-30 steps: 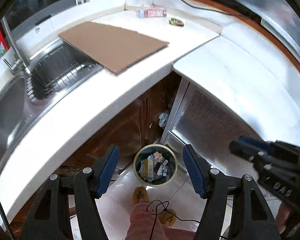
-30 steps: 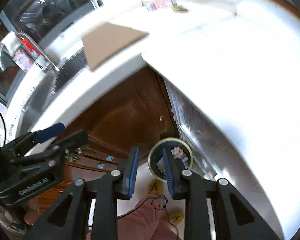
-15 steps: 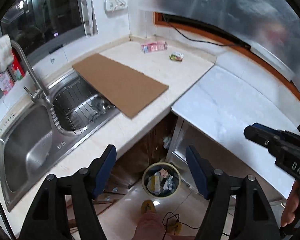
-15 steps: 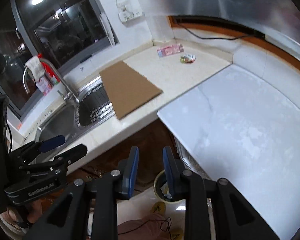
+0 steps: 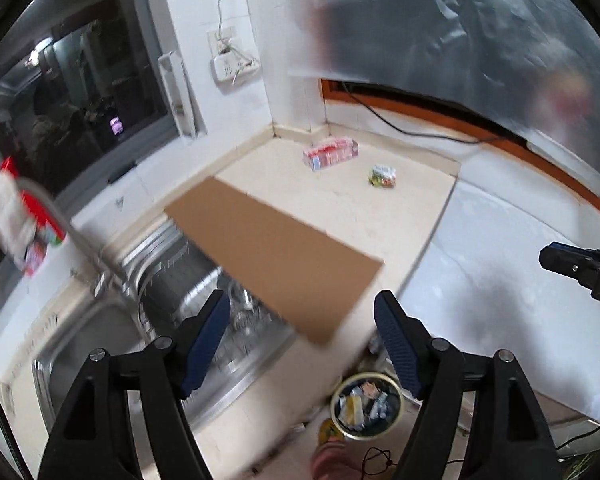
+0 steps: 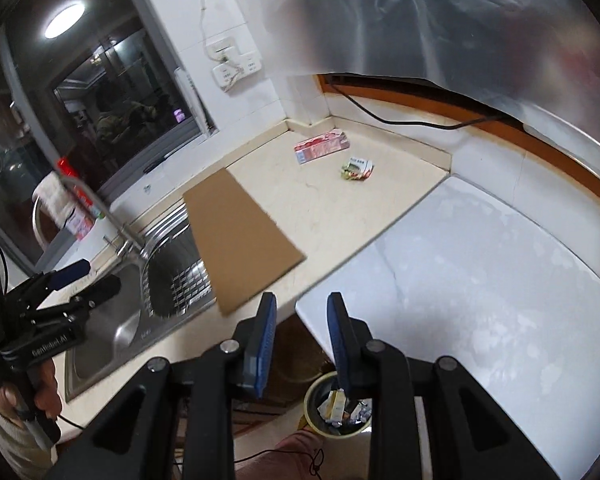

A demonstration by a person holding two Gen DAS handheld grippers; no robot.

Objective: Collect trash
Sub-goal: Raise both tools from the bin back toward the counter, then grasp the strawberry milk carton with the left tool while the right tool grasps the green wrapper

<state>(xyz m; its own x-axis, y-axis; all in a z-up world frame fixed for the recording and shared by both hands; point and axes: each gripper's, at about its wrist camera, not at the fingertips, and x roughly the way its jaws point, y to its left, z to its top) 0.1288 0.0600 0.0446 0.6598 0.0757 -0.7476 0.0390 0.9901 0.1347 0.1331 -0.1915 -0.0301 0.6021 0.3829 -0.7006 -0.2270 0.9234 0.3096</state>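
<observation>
A pink carton (image 5: 331, 154) (image 6: 322, 145) and a crumpled wrapper (image 5: 382, 176) (image 6: 357, 169) lie in the far corner of the cream counter. On the floor below stands a round trash bin (image 5: 335, 404) (image 6: 310, 396) with several scraps in it. My left gripper (image 5: 302, 300) hovers over the counter's front edge; its jaws are opening and hold nothing. My right gripper (image 6: 302, 298) hangs above the counter edge and the bin, jaws a narrow gap apart and empty. Both grippers are well short of the trash.
A brown cardboard sheet (image 5: 276, 256) (image 6: 240, 236) lies partly over the steel sink (image 5: 100, 344) (image 6: 112, 332), with a curved faucet (image 6: 112, 216) at the left. A white appliance top (image 6: 480, 280) fills the right. A black cable (image 6: 412, 122) runs along the back wall.
Both grippers have risen from near the floor bin to above counter height. The counter, carton and wrapper have come into fuller view. The left jaws have widened a little.
</observation>
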